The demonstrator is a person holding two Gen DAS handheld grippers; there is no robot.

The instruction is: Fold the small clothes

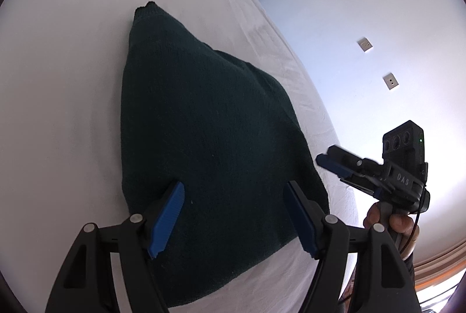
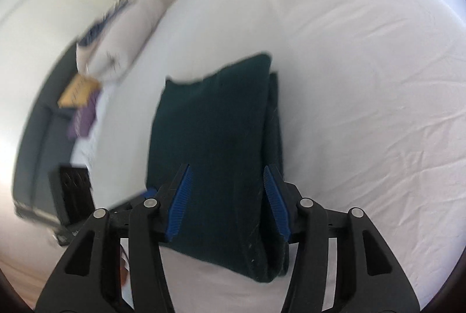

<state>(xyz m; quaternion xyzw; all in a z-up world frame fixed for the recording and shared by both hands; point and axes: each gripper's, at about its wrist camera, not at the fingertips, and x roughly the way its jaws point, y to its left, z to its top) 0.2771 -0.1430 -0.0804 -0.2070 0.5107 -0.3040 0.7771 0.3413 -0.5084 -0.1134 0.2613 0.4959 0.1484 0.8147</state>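
Note:
A dark green knitted garment (image 1: 204, 138) lies folded on a white bed sheet (image 1: 58, 80). My left gripper (image 1: 233, 219) is open, its blue pads spread wide just above the garment's near part, holding nothing. In the left wrist view my right gripper (image 1: 327, 160) hovers over the bed's right edge, held by a hand. In the right wrist view the garment (image 2: 212, 153) shows stacked layers along its right side. My right gripper (image 2: 227, 202) is open above its near end, holding nothing.
The white sheet (image 2: 364, 109) is wrinkled to the right of the garment. Beyond the bed's left edge sit a white pillow (image 2: 122, 36), orange and purple items (image 2: 78, 103) and a dark crate (image 2: 72, 196). A pale wall with two sockets (image 1: 375, 62) rises to the right.

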